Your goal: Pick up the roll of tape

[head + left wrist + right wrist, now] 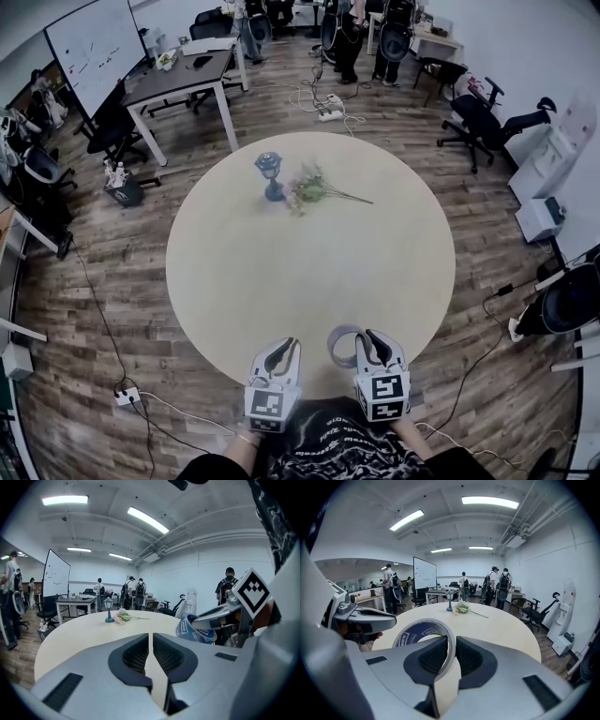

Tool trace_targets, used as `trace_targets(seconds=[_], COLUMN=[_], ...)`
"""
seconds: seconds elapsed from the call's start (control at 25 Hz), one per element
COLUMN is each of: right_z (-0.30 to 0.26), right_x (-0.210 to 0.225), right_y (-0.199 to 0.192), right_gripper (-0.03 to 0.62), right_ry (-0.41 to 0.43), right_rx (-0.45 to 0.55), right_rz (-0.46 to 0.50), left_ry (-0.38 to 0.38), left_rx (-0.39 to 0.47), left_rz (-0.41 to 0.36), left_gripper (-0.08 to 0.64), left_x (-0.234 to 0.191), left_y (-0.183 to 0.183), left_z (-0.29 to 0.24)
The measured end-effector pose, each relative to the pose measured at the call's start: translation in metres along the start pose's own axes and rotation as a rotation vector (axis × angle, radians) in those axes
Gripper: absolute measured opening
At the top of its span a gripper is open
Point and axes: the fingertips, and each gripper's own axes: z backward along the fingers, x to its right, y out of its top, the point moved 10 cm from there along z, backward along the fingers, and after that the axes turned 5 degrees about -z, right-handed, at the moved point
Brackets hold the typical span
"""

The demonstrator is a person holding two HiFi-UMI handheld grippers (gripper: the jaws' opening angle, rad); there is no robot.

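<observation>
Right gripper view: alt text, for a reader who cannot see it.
The right tool is shut on the wall of an upright pale tape roll with a blue-printed core, at the near edge of a round beige table. Across the table sit a small blue lantern and a pale flower sprig, with people standing behind.

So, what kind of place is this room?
Most likely a shared office or lab workspace: a whiteboard stands beside a desk, and an office chair sits on the wooden floor.
</observation>
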Motion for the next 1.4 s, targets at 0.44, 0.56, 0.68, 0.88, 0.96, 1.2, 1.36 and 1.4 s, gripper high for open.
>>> trace_targets(seconds=[0.44,0.56,0.68,0.88,0.96,1.2,1.36,1.4], right_z=[-0.013,-0.018,-0.019,-0.023,-0.024,-0.025,-0.026,-0.026], right_x=[0.001,-0.001,-0.002,-0.003,-0.002,0.000,0.002,0.002], right_y=[0.008,0.005,0.005,0.002,0.001,0.003,0.004,0.004], right_gripper=[0.063,0.063,0.063,0.063,0.063,0.063,0.063,0.063], right_ry=[0.043,0.060,0.063,0.086,0.084,0.075,0.068,0.068], right_rx=[0.006,-0.007,-0.013,-0.025,-0.032,-0.029,-0.030,-0.030], right_rz=[0.018,0.039,0.030,0.048,0.051,0.054,0.052,0.052], left_ry=[0.001,-0.001,0.001,0.010,0.008,0.010,0.005,0.005], left_rx=[0.003,-0.009,-0.016,-0.034,-0.039,-0.046,-0.046,-0.046], left_rz=[0.021,0.026,0.013,0.007,0.009,0.007,0.006,0.006], left_gripper=[0.021,0.021,0.021,0.021,0.021,0.021,0.021,0.021], left_x=[-0.007,-0.006,-0.006,-0.006,-0.006,-0.007,-0.007,-0.007], left_y=[0.001,0.001,0.000,-0.001,-0.001,-0.001,-0.001,-0.001], left_z=[-0.007,-0.008,-0.009,-0.013,-0.014,-0.016,-0.016,-0.016])
